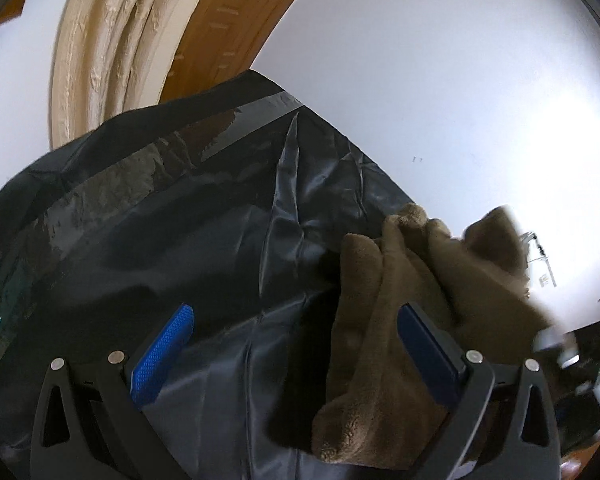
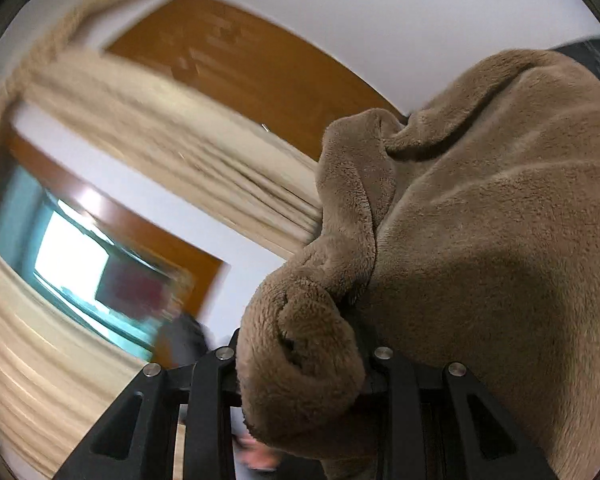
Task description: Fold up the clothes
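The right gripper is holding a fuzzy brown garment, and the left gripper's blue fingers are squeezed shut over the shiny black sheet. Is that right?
Not quite. In the left wrist view the left gripper has its blue fingers wide apart over the shiny black sheet. The right gripper does hold the fuzzy brown garment.

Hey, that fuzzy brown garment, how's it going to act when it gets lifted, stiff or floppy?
Probably very floppy: the brown fleece garment bunches into soft rolls where the right claw is shut on it. Likely bulky but light, since its thick pile hangs in loose folds. It may slide easily over the shiny dark sheet, which looks slick, while the left claw stands open.
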A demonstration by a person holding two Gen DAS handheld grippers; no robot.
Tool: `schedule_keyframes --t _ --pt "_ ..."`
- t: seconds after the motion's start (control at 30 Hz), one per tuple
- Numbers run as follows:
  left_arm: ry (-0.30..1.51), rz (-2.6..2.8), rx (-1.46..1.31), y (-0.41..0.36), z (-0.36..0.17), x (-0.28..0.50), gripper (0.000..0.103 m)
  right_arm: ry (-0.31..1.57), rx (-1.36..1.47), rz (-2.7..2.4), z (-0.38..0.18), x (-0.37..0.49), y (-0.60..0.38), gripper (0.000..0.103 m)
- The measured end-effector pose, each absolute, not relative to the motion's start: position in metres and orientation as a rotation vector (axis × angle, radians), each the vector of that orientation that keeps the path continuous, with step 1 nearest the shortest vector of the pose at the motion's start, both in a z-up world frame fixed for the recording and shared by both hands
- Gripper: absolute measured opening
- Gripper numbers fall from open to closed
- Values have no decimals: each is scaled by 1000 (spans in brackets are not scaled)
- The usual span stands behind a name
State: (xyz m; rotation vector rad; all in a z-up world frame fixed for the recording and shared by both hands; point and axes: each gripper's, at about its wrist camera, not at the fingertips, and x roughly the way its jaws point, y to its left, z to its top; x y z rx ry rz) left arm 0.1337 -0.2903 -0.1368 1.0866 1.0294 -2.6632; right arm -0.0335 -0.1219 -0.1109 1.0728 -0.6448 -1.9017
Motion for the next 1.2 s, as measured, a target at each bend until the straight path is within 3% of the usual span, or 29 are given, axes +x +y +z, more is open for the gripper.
schedule_keyframes --t 0.23,0.3,0.5,0.9,1.13,1.2 --pt "1045 -2685 1113 -284 -138 134 102 -311 1023 -2068 -114 -16 -156 35" --pt "1044 -2690 1124 -282 -139 133 102 -225 1000 -2096 -115 -7 -164 49" --pt "1115 -2684 1149 -285 -146 130 102 -60 895 -2077 -114 29 -183 70" --pt "1113 -2761 1120 -279 -146 127 102 -347 787 -1995 -113 57 -105 70" --pt "1219 -2853 1256 -264 -134 129 102 -305 679 -2200 -106 77 -72 70" --pt "1243 -2852 1322 -257 -132 126 102 -309 663 -2271 -109 77 -57 76"
